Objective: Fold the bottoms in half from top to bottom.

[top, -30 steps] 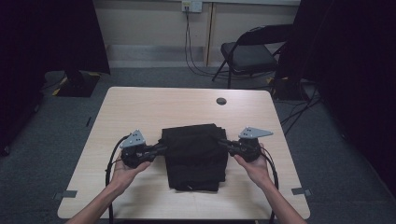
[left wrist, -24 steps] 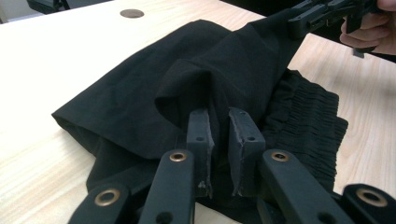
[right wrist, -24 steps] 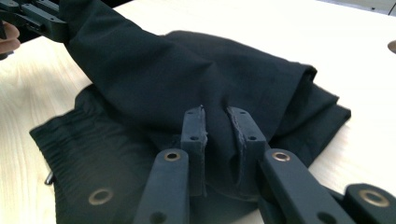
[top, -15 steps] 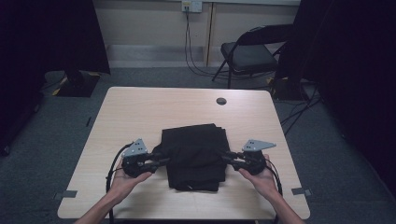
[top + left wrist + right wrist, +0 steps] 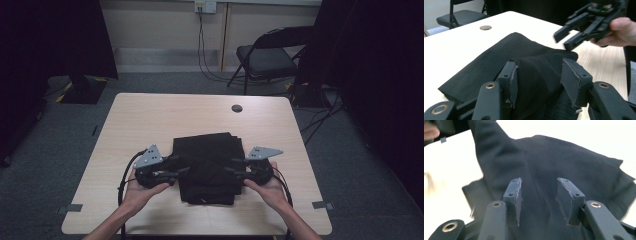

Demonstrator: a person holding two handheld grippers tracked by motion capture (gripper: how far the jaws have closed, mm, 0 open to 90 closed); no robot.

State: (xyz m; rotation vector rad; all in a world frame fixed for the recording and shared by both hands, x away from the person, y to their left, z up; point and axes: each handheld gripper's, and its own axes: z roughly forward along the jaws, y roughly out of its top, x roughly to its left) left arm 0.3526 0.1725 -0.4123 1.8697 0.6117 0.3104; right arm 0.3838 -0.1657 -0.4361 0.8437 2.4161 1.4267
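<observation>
Cloth (image 5: pixel 207 167) folded, black, sits at the table's (image 5: pixel 150 120) near middle between both grippers. Left gripper (image 5: pixel 176 171) and right gripper (image 5: pixel 234 172) have just been opening — jaws apart, cloth between them but unpinched. We'd back both hands straight out sideways, low and even, so the fold doesn't drag open.
</observation>
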